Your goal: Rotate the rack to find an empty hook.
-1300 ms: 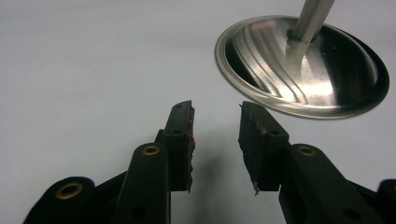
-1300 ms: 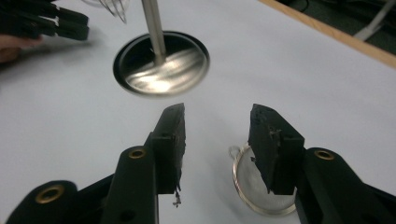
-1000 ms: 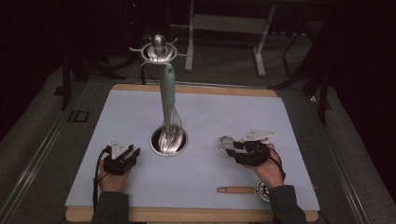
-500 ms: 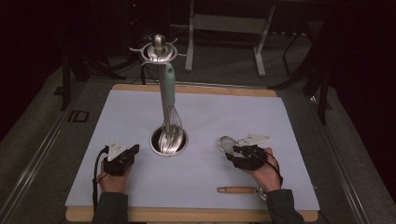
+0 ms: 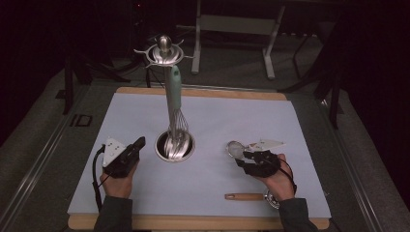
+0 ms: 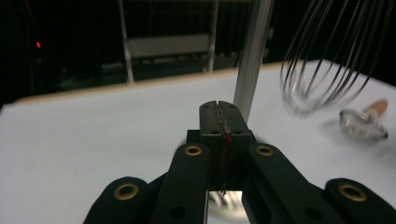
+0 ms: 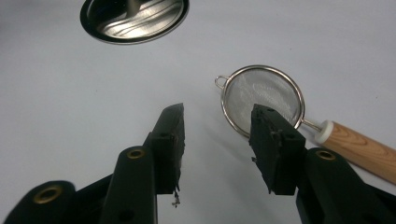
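Note:
A steel utensil stand rises from a round base at mid-table. A teal-handled whisk hangs from it; its wires show in the left gripper view beside the post. My left gripper is shut and empty, left of the base and pointing at it. A mesh strainer with a wooden handle lies on the mat. My right gripper stands open over the mat, its right finger in front of the strainer's rim, nothing between the jaws.
A pale blue mat covers the wooden table. A second wooden-handled tool lies near the front edge, its metal end under the right wrist. Dark floor and metal frame legs lie beyond the far edge.
My left gripper's jaws have closed on nothing and the left hand has lifted a little. The right hand, the strainer and the stand are where they were.

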`<action>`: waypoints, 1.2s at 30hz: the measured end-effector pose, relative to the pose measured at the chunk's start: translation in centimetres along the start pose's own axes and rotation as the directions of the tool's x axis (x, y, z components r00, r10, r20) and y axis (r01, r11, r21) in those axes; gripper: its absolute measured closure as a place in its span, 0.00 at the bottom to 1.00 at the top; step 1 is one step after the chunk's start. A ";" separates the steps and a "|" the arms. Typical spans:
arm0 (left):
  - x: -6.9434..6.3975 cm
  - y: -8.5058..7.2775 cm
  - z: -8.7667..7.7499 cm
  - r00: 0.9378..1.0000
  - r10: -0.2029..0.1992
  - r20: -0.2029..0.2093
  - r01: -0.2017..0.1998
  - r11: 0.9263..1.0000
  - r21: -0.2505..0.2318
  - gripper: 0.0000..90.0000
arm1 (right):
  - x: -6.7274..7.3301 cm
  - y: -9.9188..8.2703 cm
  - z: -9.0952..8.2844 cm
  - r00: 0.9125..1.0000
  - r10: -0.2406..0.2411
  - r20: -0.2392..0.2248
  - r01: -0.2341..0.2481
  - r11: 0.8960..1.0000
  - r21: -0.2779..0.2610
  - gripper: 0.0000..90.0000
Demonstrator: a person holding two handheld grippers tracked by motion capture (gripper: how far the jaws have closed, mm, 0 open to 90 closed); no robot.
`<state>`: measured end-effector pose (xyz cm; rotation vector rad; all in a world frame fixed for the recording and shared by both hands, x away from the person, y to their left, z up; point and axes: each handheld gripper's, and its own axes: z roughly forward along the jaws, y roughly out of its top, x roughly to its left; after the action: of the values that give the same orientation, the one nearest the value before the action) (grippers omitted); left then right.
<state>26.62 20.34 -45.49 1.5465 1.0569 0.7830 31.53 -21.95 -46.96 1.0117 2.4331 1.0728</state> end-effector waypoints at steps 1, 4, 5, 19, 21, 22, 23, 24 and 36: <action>-0.2 0.6 0.0 1.000 0.003 0.003 -0.003 1.000 -0.017 1.00 | -0.1 -0.2 0.1 1.000 0.000 0.000 0.000 1.000 0.001 0.61; -0.7 2.3 -0.1 1.000 0.009 0.016 -0.008 0.997 -0.071 1.00 | -0.2 -0.7 0.4 1.000 0.013 0.002 -0.013 1.000 0.012 0.61; -0.8 2.8 -0.1 1.000 0.011 0.019 -0.009 0.996 -0.088 1.00 | -0.3 -0.9 0.5 1.000 0.019 0.001 -0.019 1.000 0.013 0.61; -1.7 10.3 -1.2 0.997 0.058 0.053 -0.041 0.957 -0.288 1.00 | -1.6 -2.5 0.3 0.996 0.086 0.022 -0.086 0.996 0.005 0.61; -1.7 10.7 -1.2 0.997 0.060 0.055 -0.041 0.954 -0.298 1.00 | -1.7 -2.6 0.3 0.996 0.091 0.025 -0.091 0.996 0.007 0.61; -1.9 11.5 -1.3 0.996 0.068 0.058 -0.046 0.946 -0.321 1.00 | -1.7 -2.6 0.4 0.996 0.089 0.026 -0.089 0.996 0.009 0.61; -2.0 11.8 -1.4 0.996 0.070 0.062 -0.046 0.942 -0.333 1.00 | -1.6 -2.6 0.4 0.996 0.083 0.031 -0.083 0.996 0.012 0.61; -2.1 12.2 -1.4 0.995 0.074 0.062 -0.048 0.938 -0.342 1.00 | -1.6 -2.6 0.5 0.996 0.081 0.035 -0.081 0.997 0.017 0.61; -2.8 15.0 -1.4 0.994 0.076 0.079 -0.035 0.905 -0.424 1.00 | -1.3 -2.7 0.9 0.998 0.067 0.020 -0.068 0.997 0.031 0.61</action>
<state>27.68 17.48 -30.45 1.2302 0.7163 0.9024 31.63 -23.65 -49.55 1.1167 2.4242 1.0442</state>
